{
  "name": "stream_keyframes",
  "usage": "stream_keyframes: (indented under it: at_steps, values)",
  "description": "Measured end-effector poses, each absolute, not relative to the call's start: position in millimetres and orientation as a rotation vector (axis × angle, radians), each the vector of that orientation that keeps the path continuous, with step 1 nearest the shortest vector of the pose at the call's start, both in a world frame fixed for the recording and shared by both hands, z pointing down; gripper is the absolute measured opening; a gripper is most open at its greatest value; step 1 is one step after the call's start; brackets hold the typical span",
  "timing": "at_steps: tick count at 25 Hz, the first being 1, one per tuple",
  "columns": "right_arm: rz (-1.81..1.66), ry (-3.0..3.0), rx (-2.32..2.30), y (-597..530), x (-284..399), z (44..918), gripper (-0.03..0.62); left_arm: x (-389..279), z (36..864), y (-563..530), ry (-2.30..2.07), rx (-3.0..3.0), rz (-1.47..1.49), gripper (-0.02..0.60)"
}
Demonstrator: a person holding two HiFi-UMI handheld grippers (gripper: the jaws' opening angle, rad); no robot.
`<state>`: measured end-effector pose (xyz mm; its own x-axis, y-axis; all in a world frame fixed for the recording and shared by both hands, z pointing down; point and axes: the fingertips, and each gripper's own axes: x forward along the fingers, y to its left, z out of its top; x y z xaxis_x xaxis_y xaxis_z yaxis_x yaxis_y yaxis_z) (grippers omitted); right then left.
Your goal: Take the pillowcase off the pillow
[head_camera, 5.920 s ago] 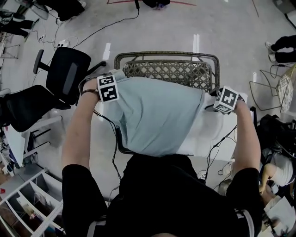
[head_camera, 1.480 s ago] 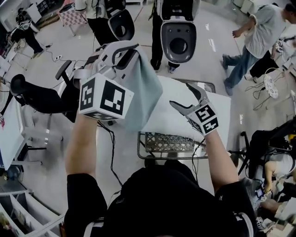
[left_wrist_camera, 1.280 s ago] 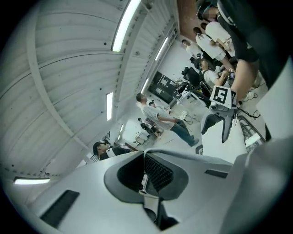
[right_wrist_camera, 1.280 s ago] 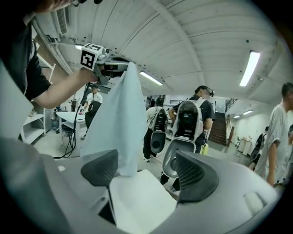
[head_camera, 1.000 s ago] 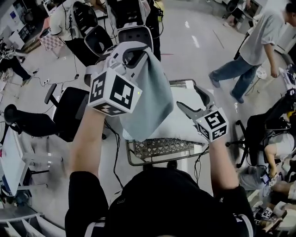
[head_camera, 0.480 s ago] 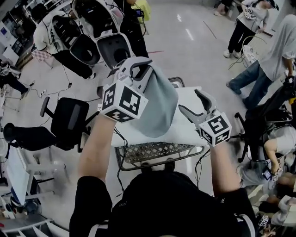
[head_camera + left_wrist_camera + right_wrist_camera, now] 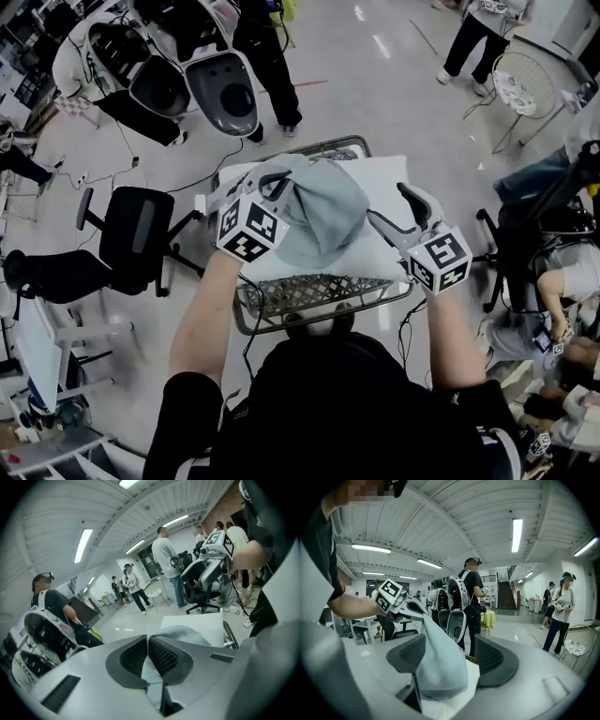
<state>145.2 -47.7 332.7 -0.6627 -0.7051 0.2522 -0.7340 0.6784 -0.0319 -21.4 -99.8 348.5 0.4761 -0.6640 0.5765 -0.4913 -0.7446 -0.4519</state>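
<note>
Wicker chair [image 7: 309, 298]: directly in front of the person; every place below is given from it.

Pillow [image 7: 389, 176]: white, lying flat across the top of the wicker chair, its far edge reaching past the chair's frame.

Pillowcase [image 7: 323, 211]: pale blue, bunched into a loose heap on the pillow, above the middle of the chair. It looks almost wholly off. Whether a last corner of the pillow sits inside it I cannot tell.

Left gripper [image 7: 277, 178]: above the chair's left side. Its jaws are pressed together on a thin fold of the pillowcase, which is pinched between the pads in the left gripper view [image 7: 148, 644].

Right gripper [image 7: 394, 208]: above the chair's right side. Its jaws stand partly apart and have just been closing. In the right gripper view [image 7: 450, 644] the pillowcase [image 7: 440, 667] hangs between them with white pillow [image 7: 440, 709] below. The cloth lies against one pad and the other pad stands clear, so nothing is gripped yet.

Risk, double catch: if the right jaws close low, they may take pillow along with cloth, and the pull would drag the pillow off the chair.

Risk, slip: the left hold is on a narrow fold, and a sharp tug could pull it free.

Risk, snag: a trapped corner would lift the pillow with the case.
</note>
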Motion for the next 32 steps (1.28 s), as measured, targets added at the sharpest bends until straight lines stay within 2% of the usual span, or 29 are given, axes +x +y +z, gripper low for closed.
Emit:
stream_keyframes:
  at_steps: [7,10,11,20,32]
  values:
    - [0.239,-2.670,1.119,-42.7,125.8,345.7,0.333,-64.3,437.7,-60.3,1.035,-2.653,-1.301,0.014]
    - [0.268,-2.696,1.105,-41.2,112.0,343.8,0.317,-69.1,447.2,-39.5,1.035,-2.764,-1.269,0.093]
    - [0.278,-2.706,1.100,-40.0,107.2,341.9,0.307,-70.3,445.7,-33.5,1.043,-2.791,-1.244,0.095]
    - [0.232,-2.811,1.087,-36.3,69.7,300.7,0.249,-88.5,368.8,-16.3,1.219,-2.899,-0.812,0.106]
    - [0.185,-2.871,1.182,-36.7,83.5,257.9,0.158,-129.8,284.8,-5.4,1.469,-2.864,-0.408,0.106]
